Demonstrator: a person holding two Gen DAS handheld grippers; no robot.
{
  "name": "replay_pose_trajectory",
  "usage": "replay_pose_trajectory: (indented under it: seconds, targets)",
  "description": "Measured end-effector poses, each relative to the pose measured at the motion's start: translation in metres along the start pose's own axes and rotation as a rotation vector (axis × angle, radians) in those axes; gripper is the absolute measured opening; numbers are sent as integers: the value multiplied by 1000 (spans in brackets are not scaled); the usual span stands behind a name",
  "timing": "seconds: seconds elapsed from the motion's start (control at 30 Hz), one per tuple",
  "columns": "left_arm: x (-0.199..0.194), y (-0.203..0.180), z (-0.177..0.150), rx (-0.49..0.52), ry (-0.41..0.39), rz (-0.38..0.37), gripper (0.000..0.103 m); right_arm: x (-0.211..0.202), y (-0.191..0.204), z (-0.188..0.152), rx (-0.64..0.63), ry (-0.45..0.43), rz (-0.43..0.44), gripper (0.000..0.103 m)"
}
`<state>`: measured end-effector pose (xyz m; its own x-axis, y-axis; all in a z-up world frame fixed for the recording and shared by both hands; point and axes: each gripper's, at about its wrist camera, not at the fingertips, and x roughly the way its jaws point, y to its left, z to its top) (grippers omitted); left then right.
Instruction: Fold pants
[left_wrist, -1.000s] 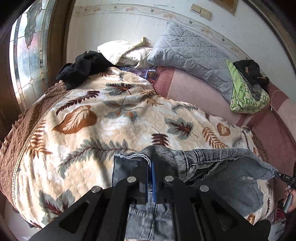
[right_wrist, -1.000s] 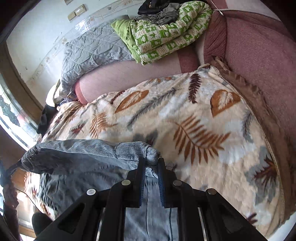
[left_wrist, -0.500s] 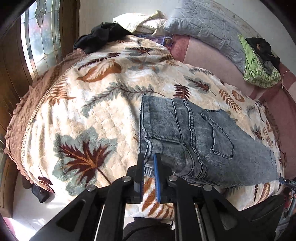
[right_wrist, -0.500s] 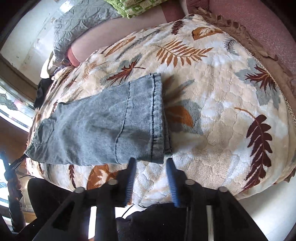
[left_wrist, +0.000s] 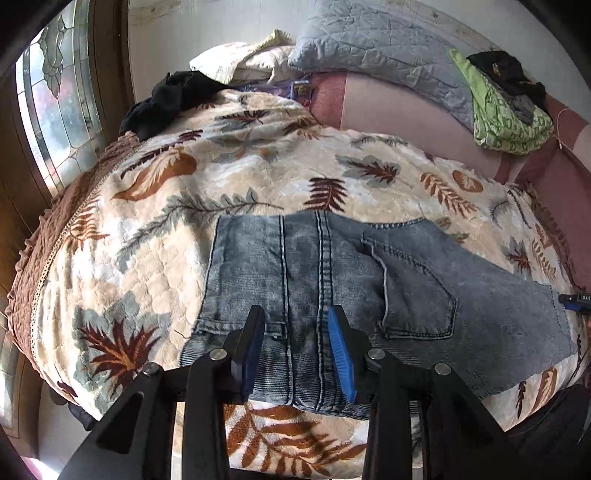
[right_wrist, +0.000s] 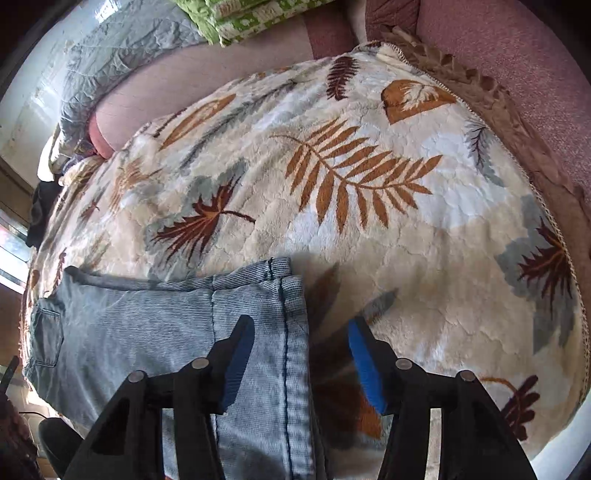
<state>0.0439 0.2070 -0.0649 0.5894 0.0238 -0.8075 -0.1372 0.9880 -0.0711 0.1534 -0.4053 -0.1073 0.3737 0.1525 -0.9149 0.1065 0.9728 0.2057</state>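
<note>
The faded blue jeans (left_wrist: 332, 288) lie folded flat on the leaf-print blanket (left_wrist: 155, 258). The left gripper (left_wrist: 296, 343) is opening above the waistband, not pressing it. The right gripper (right_wrist: 301, 354) is closing, apart, over the hem edge.

A home bedroom: leaf-print blanket (left_wrist: 258, 177) on a bed, pillow (left_wrist: 388, 48), stained-glass window (left_wrist: 59, 110).

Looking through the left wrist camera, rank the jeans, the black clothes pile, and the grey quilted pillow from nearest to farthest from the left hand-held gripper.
1. Jeans: flat on the leaf blanket, directly under the left hand-held gripper.
2. Black clothes pile: far left corner of the bed, by the window.
3. Grey quilted pillow: against the wall at the head of the bed, upper right.
</note>
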Motion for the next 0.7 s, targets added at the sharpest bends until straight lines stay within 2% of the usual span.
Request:
replay_pose_trajectory:
  seconds: [0.03,0.07,0.1,0.17,0.23,0.27,0.33,0.43,0.5,0.53,0.57,0.63,0.7]
  targets:
    - [12,1,-5,-5,29,13,37,5,3,3,-13,10,-13,30]
    - [20,2,-10,-11,52,25,36,6,6,4,-31,5,-19,11]
    - [26,5,-12,-26,78,18,36,1,11,4,-53,-16,-47,7]
    - [25,11,-11,-58,75,-6,37,-10,18,7,-87,-59,-67,4]
    - [24,15,-7,-69,67,3,37,-27,23,12,-127,-138,-120,1]
    - [25,16,-6,-66,71,9,37,-33,24,16,-129,-163,-118,1]
    - [32,17,-6,-74,102,6,37,-27,20,22,-102,-143,-73,2]
    - [34,19,-6,-90,108,0,37,-4,14,18,-58,-39,-29,3]
    - [34,18,-6,-87,110,-3,39,1,7,14,-29,-39,-13,4]
    - [33,17,-6,-83,108,1,39,1,2,13,8,-37,27,4]
    - [30,15,-4,-78,96,5,39,1,-3,14,42,-34,57,6]
    - [19,10,1,-64,47,3,39,1,-3,17,52,-31,59,22]
    - [9,3,6,-58,4,-17,47,3,0,18,46,-18,61,65]
